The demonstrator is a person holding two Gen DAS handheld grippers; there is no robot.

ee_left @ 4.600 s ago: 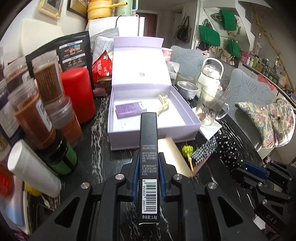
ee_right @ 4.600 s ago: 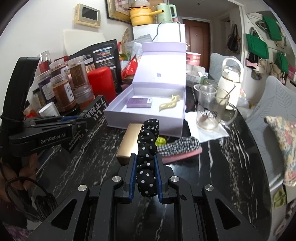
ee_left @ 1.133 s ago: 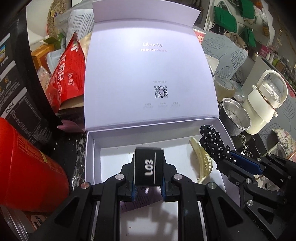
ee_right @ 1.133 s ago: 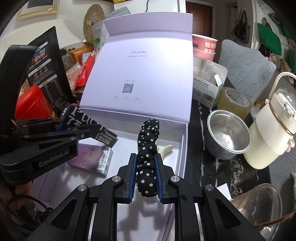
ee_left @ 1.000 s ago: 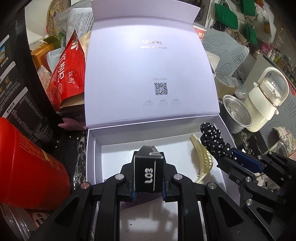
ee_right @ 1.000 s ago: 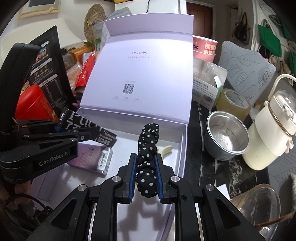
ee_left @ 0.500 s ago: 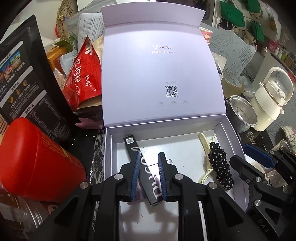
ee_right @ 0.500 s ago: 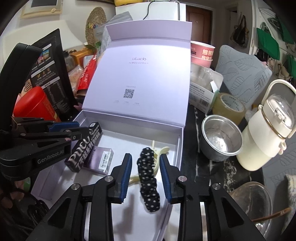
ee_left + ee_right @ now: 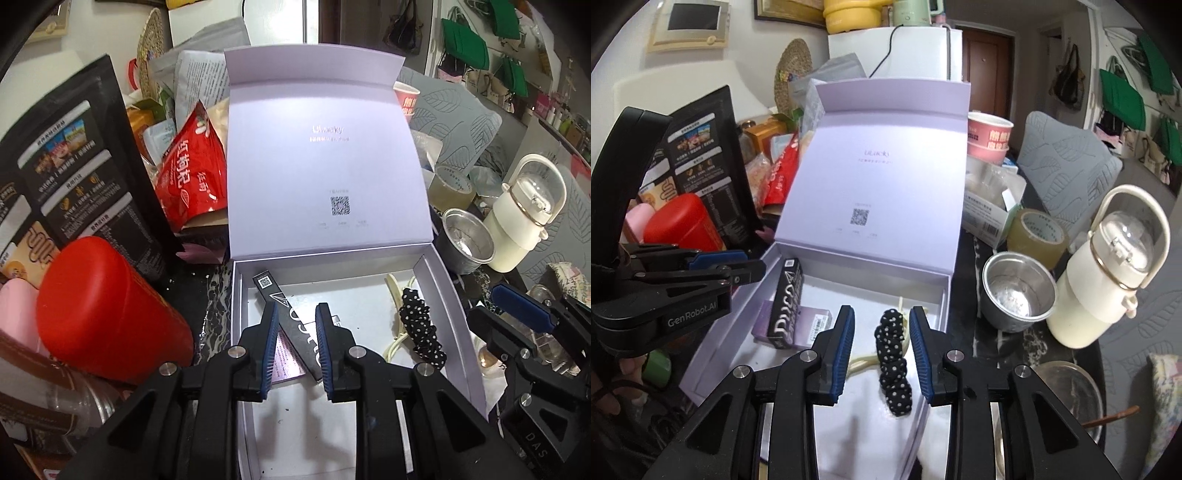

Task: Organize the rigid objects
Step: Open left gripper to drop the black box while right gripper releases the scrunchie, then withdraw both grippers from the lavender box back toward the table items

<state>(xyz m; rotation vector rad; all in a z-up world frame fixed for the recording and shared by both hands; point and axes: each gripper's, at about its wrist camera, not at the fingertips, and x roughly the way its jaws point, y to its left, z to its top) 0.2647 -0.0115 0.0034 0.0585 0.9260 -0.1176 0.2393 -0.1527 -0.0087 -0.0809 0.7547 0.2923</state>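
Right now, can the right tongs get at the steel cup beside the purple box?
Probably yes. The right tongs hang open and empty over the purple box; the steel cup stands just outside its right wall with nothing above it.

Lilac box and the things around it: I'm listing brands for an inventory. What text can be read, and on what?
"ULucky": box lid.
"GenRobot.AI": left gripper.
"DAS": right gripper.
"DUCO", roughly: black carton.
Lid's code and small print, red pouch, black bag, barcodes: unreadable.
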